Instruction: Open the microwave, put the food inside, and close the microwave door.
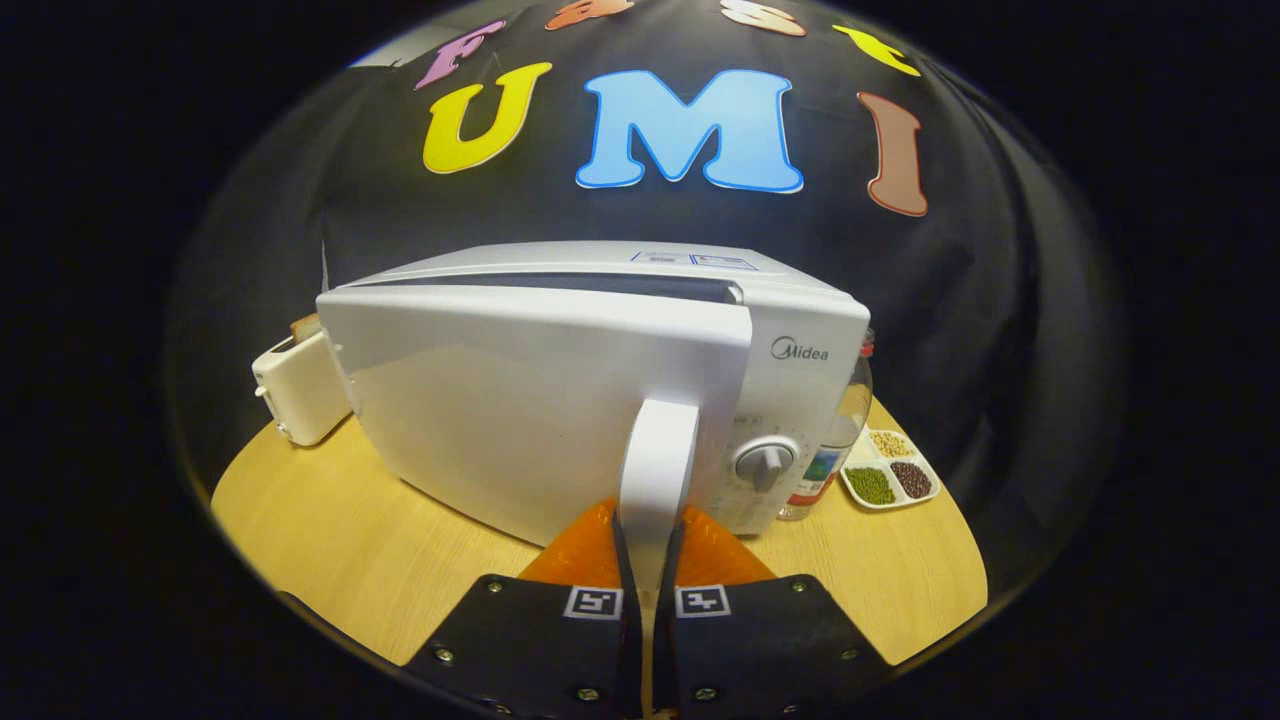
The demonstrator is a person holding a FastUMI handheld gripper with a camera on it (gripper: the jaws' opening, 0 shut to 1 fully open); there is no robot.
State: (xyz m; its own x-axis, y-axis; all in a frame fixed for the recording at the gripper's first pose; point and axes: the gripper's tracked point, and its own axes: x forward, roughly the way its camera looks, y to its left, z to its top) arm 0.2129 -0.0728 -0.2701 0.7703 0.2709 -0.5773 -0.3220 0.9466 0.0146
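While door (520,420) hangs ajar, gripper (648,545) fingers apparently pinch microwave (790,340) handle (655,470).

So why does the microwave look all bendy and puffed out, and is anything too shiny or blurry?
In the gripper view the fisheye lens bows the microwave and the round table; the microwave door has a soft sheen, no harsh glare; the gripper, shut on the door handle, looks sharp; the edges fall dark.
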